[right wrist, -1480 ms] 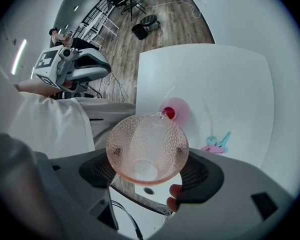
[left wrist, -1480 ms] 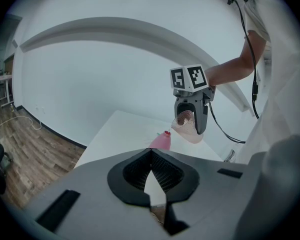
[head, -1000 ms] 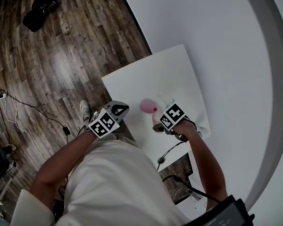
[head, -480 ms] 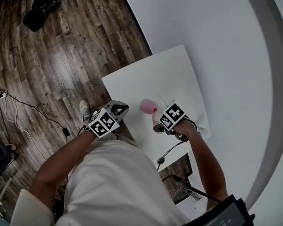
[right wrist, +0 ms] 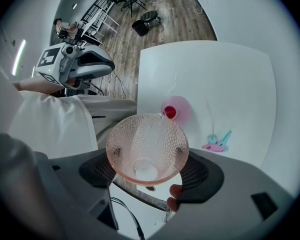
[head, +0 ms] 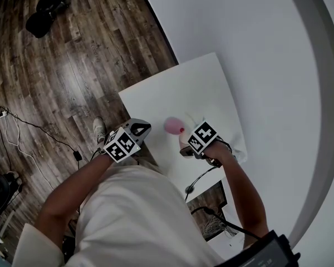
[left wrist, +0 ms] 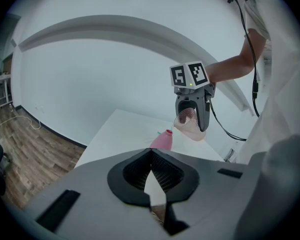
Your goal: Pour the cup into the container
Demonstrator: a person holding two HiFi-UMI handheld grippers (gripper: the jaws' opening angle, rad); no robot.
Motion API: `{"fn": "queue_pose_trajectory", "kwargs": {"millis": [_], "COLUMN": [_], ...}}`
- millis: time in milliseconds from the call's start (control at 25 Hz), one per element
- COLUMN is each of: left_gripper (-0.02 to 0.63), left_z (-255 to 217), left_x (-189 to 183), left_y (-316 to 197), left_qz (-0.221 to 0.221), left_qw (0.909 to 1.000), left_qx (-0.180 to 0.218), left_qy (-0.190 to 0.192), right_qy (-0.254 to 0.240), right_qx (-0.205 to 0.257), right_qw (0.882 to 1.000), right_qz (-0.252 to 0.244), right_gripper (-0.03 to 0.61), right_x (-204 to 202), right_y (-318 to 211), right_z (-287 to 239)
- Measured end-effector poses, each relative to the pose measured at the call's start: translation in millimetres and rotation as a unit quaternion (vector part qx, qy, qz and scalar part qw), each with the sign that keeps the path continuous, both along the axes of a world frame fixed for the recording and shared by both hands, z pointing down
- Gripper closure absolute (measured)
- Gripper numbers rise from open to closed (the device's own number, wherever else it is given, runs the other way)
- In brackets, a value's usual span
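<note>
In the head view, the right gripper [head: 187, 146] hung over the near part of the white square table [head: 200, 85], just right of a small pink narrow-necked container [head: 172, 125]; the left gripper [head: 140, 129] hovered off the table's left edge, farther from the container. From the left gripper view, its own jaws [left wrist: 151, 154] were pressed together on nothing. Beyond them, the right gripper [left wrist: 191, 119] held a translucent pink dimpled cup [left wrist: 188, 124] tipped down-left above the container [left wrist: 162, 140]. In the right gripper view, the jaws clamped the cup [right wrist: 147, 149] by its sides. Its far rim sat directly over the container's red mouth [right wrist: 170, 112], and it looked almost drained.
</note>
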State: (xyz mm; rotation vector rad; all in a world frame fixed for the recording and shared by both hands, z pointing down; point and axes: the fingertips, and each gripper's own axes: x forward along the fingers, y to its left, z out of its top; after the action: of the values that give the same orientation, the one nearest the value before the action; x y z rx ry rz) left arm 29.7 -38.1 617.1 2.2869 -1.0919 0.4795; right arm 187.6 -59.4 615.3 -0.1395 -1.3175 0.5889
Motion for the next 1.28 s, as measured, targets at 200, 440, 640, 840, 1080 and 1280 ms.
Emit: {"fn": "queue_pose_trajectory", "kwargs": {"millis": [200, 440, 640, 840, 1080, 1280], "left_gripper": [0.603, 0.603, 0.603, 0.603, 0.603, 0.603], "left_z": [-1.2, 1.5, 5.8, 6.3, 8.2, 9.5], "left_x": [-0.9, -0.3, 4.1, 3.9, 4.0, 1.6], "left_y": [-0.1, 0.5, 1.3, 1.2, 2.5, 3.3], "left_qz": [0.000, -0.001, 0.000, 0.001, 0.001, 0.001], "left_qw": [1.0000, 1.0000, 1.0000, 1.0000, 1.0000, 1.0000], "left_qx": [-0.001, -0.001, -0.001, -0.002, -0.003, -0.004], "left_qy": [0.000, 0.000, -0.001, 0.000, 0.000, -0.001], "right_qy": [0.001, 0.005, 0.006, 0.009, 0.012, 0.017], "right_qx": [-0.002, -0.003, -0.003, -0.006, -0.009, -0.012], "right_qw": [1.000, 1.000, 1.000, 1.000, 1.000, 1.000], "right_qz": [-0.001, -0.002, -0.003, -0.006, -0.010, -0.013], "right_gripper": [0.206, 0.206, 0.206, 0.206, 0.206, 0.206], "right_x": [-0.6, 1.1, 5.2, 3.8, 2.5, 1.6], "right_y": [-0.5, -0.5, 0.0, -0.1, 0.2, 1.2], "right_z": [-1.8, -1.3, 1.5, -0.6, -1.7, -2.3]}}
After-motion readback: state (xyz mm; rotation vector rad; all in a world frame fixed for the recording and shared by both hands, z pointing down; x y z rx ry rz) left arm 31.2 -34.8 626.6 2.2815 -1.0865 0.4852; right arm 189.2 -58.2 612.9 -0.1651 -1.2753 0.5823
